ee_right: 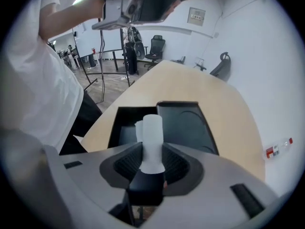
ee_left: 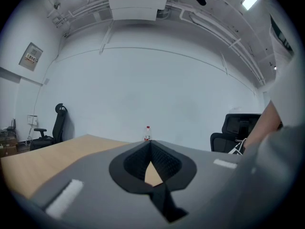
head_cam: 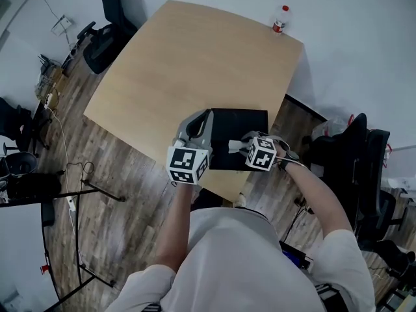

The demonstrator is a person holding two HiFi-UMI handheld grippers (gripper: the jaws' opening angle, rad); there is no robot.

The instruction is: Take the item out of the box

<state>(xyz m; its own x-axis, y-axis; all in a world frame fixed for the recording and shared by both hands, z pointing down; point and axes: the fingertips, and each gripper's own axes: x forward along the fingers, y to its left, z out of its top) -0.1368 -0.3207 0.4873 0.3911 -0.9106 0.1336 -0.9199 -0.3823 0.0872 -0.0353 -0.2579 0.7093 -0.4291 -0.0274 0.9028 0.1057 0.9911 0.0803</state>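
A black box [head_cam: 250,123] lies open near the front edge of the wooden table [head_cam: 188,57]. In the right gripper view its tray [ee_right: 125,120] and lid [ee_right: 186,123] sit side by side below the jaws. My right gripper [head_cam: 239,145] [ee_right: 152,157] is shut on a white cylindrical item [ee_right: 152,140] and holds it above the tray; the same white item [head_cam: 234,147] shows over the box's front. My left gripper [head_cam: 203,118] [ee_left: 151,149] hangs at the box's left edge, fingertips together, nothing between them.
A small bottle with a red label [head_cam: 280,19] [ee_left: 147,133] stands at the table's far corner. Black office chairs [head_cam: 107,28] [head_cam: 354,155] stand at the far left and at the right of the table. Cables and a stand [head_cam: 84,187] lie on the floor to the left.
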